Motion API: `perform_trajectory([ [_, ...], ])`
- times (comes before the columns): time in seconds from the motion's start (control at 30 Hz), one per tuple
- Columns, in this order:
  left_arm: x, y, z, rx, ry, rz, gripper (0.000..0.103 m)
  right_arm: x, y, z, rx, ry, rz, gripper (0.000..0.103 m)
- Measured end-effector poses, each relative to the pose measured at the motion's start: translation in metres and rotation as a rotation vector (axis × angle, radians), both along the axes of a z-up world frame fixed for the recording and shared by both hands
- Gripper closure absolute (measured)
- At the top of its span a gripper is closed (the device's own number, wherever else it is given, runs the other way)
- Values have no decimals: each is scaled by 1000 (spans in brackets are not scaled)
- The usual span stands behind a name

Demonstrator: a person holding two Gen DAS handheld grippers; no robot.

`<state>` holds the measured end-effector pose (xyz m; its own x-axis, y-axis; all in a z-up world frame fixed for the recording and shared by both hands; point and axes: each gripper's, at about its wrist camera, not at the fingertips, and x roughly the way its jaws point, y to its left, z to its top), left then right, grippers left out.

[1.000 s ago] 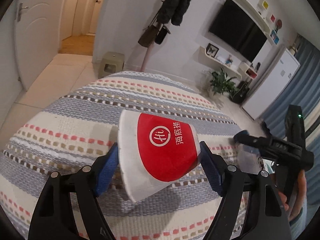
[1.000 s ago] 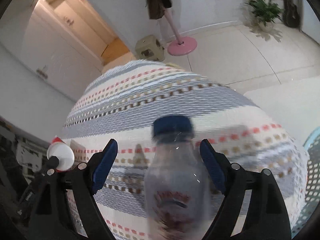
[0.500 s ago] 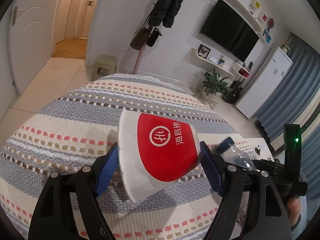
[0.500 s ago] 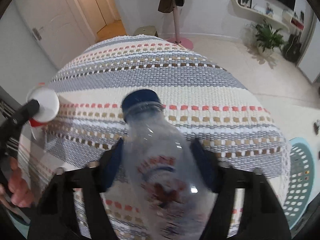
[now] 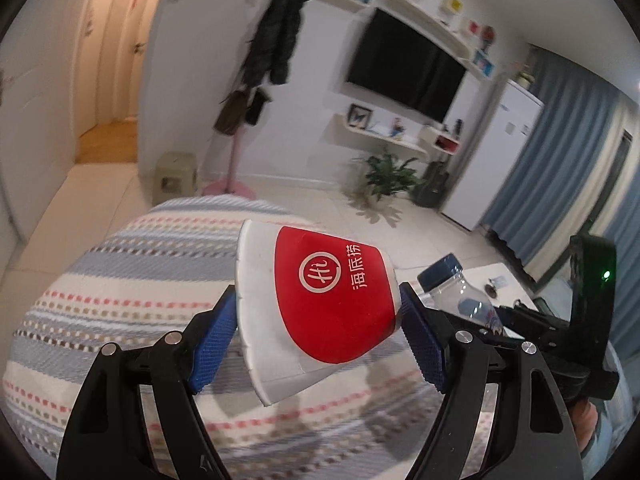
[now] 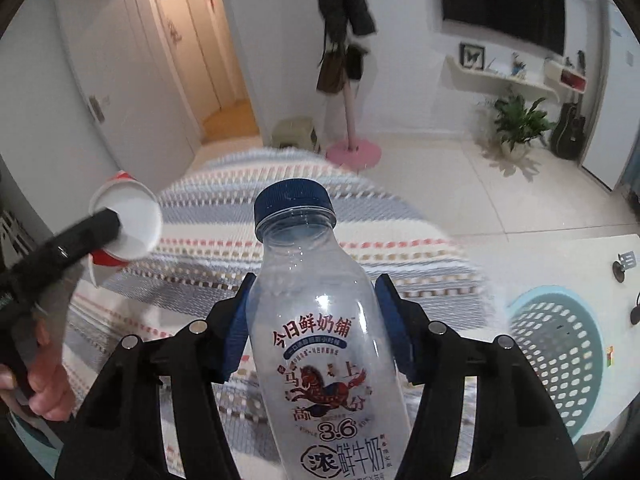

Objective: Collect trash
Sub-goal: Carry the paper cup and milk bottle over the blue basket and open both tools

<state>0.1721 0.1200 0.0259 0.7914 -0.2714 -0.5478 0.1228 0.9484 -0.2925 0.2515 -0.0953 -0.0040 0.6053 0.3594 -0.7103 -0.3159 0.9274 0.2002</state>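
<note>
Both tongs have lifted clear of the striped rug (image 6: 208, 276), the left tongs (image 5: 318, 314) clamping the paper cup (image 5: 320, 296) and the right tongs (image 6: 316, 324), closed a moment ago, gripping the bottle (image 6: 316, 320), ready for the basket (image 6: 560, 360) at lower right.

Bottom of my milk bottle (image 6: 320, 340) runs off the lower edge of the right view, so no idea how it ends. The striped tabletop (image 6: 208, 240) is smeared with blur there. The basket (image 6: 560, 360) is cut by the rim. The cup (image 6: 126, 220) is half hidden behind my left gripper (image 5: 318, 316).
</note>
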Motion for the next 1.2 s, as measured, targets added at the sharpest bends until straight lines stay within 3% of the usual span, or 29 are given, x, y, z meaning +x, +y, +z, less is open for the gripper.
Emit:
perform_trajectory([
  [0.17, -5, -58, 20, 38, -40, -83, 28, -18, -58, 25, 43, -68, -82, 47],
  [0.37, 0, -134, 24, 83, -52, -182, 27, -36, -137, 30, 44, -99, -207, 47],
  [0.7, 12, -251, -8, 200, -13, -332, 27, -48, -261, -24, 67, 0, -415, 47],
  [1.2, 36, -340, -53, 268, 76, -442, 27, -56, -337, -89, 121, 107, -538, 47],
])
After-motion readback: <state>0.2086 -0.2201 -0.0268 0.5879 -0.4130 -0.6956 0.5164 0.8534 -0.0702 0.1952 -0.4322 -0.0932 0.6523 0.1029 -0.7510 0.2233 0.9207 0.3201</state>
